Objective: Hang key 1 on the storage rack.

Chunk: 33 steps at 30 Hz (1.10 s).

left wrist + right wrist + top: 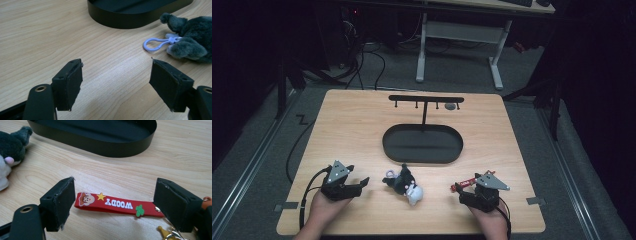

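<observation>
A dark grey and white plush keychain (404,182) lies on the wooden table in front of the black oval tray (422,161). Its lilac clip (156,43) points toward my left gripper (362,185), which rests to its left, open, with only bare wood between its jaws (116,75). A red "WOODY" strap keychain (117,206) lies flat on the table, right of the plush (10,147). My right gripper (115,185) stands open astride the strap, whose metal ring end lies by the right jaw. In the high view the right gripper (468,191) sits just behind the strap (464,184).
A black T-shaped hook rack (426,99) rises from the tray's far side, with a small grey item (450,106) at its right end. Bare wood surrounds the tray. The table's front edge runs just behind both hands. Desk legs and cables stand beyond the table.
</observation>
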Motion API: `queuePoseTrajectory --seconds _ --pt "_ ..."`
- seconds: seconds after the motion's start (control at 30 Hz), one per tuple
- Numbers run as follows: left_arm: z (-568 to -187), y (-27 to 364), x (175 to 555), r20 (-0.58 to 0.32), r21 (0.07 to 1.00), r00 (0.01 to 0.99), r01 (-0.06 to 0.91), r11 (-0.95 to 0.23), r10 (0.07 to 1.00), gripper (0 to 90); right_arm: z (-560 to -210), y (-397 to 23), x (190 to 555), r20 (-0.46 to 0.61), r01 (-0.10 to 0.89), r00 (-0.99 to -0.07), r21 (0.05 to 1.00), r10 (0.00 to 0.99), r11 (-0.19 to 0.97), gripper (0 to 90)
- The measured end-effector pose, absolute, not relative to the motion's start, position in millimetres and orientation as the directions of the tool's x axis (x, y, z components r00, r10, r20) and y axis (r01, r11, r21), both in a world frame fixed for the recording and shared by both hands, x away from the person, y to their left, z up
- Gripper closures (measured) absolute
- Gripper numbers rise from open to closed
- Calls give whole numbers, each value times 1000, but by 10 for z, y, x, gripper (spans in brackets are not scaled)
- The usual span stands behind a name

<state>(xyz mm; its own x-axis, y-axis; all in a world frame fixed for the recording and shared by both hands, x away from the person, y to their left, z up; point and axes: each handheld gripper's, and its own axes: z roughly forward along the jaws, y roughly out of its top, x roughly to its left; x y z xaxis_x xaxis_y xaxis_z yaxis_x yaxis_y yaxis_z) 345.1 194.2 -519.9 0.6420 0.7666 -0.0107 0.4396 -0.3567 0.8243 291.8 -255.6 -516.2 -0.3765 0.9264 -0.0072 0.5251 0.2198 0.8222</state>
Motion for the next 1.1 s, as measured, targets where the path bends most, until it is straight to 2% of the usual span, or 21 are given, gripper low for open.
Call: queuePoseTrajectory --seconds 0.53,1.1 --pt "-5167 1939 3431 -28 833 642 439 -338 766 261 -5160 -2558 2922 -2 527 -391 819 921 225 181" --pt "-5139 1871 3357 24 839 663 393 -375 749 244 -5118 -2457 2902 -26 556 -445 775 895 299 228"
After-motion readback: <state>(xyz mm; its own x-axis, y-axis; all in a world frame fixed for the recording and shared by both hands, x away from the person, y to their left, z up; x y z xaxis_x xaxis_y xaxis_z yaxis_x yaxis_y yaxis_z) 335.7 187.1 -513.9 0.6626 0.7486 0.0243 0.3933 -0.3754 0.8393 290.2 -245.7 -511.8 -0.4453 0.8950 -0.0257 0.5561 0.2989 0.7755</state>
